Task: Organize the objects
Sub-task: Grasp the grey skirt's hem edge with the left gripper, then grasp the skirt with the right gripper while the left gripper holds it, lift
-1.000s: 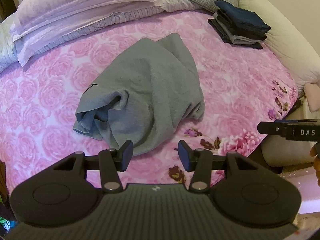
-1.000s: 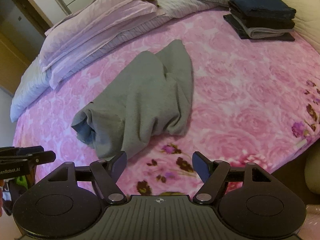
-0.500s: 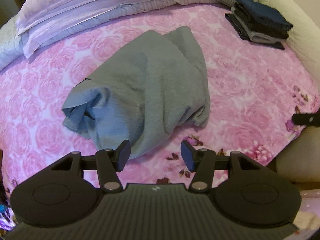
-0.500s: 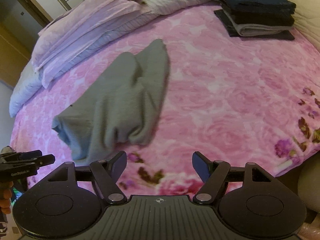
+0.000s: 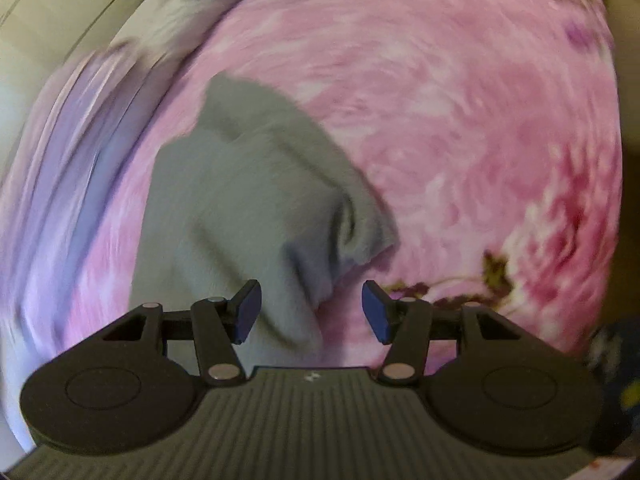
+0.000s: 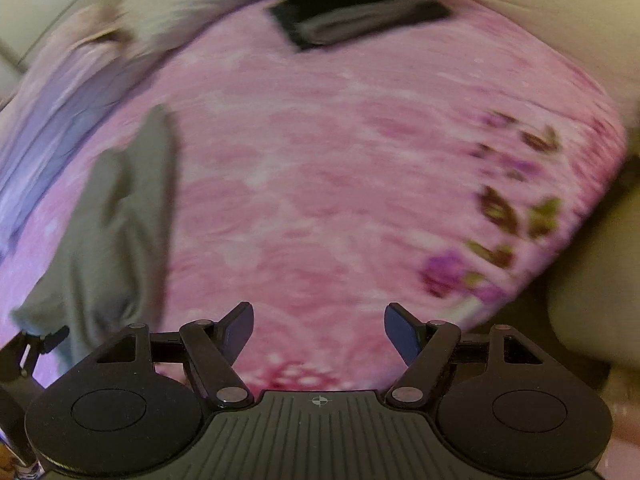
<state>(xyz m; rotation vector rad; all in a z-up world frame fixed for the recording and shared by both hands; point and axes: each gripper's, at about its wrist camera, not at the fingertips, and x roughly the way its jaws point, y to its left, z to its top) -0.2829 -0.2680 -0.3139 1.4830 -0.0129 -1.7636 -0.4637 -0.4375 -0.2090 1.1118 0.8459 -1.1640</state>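
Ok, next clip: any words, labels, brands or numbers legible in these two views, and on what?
None can be read.
Left gripper: small pale mark on its body, no letters.
Right gripper: small crosshair symbol on its body, no text.
Bedspread, grey garment and folded clothes stack: motion-blurred, no lettering visible.

— What does the right gripper [image 6: 319,330] sit over?
— A pink flowered blanket [image 6: 340,184], jaws apart with nothing between them.
— And the grey cloth [image 6: 116,232]?
— Crumpled at the left, well clear of the jaws.
— Anything further back?
— A stack of dark folded clothes [image 6: 360,12] at the far edge, blurred, and pale folded bedding [image 6: 52,120] at the far left.
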